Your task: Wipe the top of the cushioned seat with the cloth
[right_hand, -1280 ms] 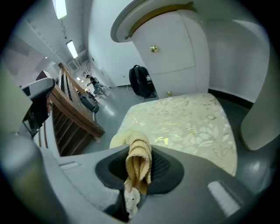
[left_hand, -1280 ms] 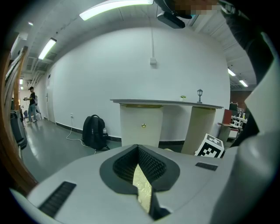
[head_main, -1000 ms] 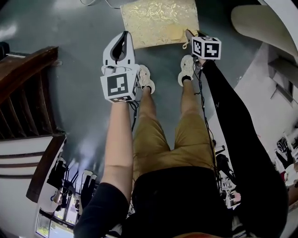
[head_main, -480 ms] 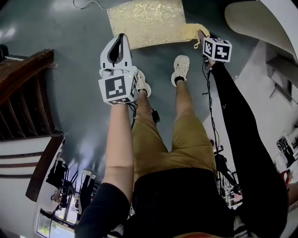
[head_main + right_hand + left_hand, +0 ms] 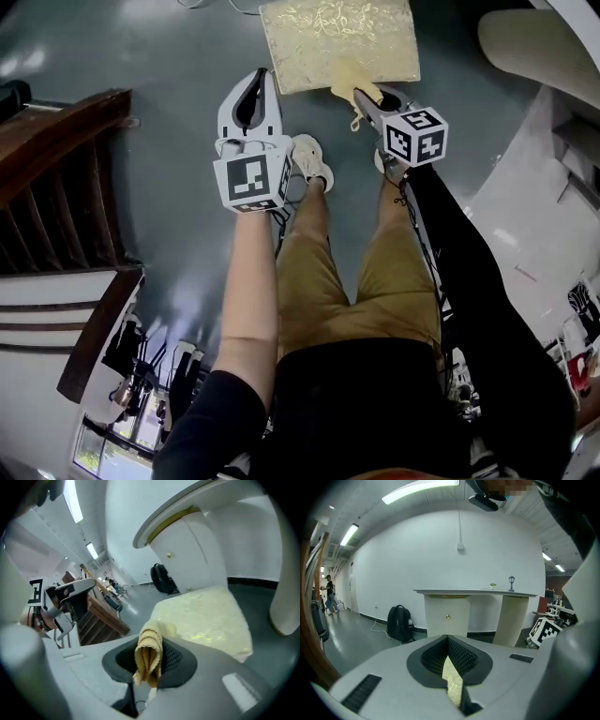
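Note:
The cushioned seat is a gold patterned square on the floor ahead of me; it also shows pale in the right gripper view. A yellow cloth rests over the seat's near edge, and my right gripper is shut on it. In the right gripper view the folded cloth sticks up from between the jaws of the right gripper. My left gripper hovers left of the seat's near corner, shut and holding nothing. Through the closed jaws of the left gripper a sliver of the seat shows.
A dark wooden stair rail runs along the left. A white curved counter stands at the right, and a black backpack leans by the wall. The person's legs and shoes are just behind the seat.
The right gripper has swung left with the cloth, from the seat's right corner to its near edge. The left gripper has stayed in about the same place.

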Demonstrator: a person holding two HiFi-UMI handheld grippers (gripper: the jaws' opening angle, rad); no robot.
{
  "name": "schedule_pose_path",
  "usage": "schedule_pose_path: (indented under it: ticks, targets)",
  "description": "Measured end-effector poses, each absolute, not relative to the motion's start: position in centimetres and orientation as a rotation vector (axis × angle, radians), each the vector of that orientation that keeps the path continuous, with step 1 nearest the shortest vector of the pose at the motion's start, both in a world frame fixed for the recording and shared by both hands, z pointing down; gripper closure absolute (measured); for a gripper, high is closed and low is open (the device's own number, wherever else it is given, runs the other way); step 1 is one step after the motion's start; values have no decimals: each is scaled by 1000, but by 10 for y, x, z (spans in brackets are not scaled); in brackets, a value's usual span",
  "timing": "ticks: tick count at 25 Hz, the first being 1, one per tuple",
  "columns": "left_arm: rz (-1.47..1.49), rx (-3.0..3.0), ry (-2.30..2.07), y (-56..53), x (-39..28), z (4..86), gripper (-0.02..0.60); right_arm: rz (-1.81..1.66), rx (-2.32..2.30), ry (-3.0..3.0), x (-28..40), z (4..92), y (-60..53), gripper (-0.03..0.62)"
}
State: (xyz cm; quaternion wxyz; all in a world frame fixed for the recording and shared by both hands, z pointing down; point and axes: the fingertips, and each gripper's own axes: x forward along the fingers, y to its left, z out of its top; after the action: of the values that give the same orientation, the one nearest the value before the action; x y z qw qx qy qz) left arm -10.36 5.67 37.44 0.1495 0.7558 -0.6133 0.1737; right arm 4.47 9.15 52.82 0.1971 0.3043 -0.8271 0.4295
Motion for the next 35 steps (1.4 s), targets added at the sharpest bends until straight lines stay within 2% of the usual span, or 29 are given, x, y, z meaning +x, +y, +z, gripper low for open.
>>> schedule_pose_path:
  ticks: [6, 9, 12, 18, 35]
  targets:
    - [524, 2150, -1789, 74, -162, 376, 575, 1275, 590, -2342, -95, 542, 136, 533]
    - [540, 2141, -1791, 80, -179, 384, 575, 1263, 622, -2223, -117, 581, 135, 533]
    - [562, 2142, -1788, 81, -185, 391, 575, 1248, 721, -2149, -110, 600, 118, 533]
    - [552, 2134, -1778, 80, -171, 392, 575, 1197, 832, -2070, -49, 614, 103, 533]
    - [559, 2172, -1729, 22, -44, 390, 575, 1115, 1203, -1866, 227, 615, 24, 533]
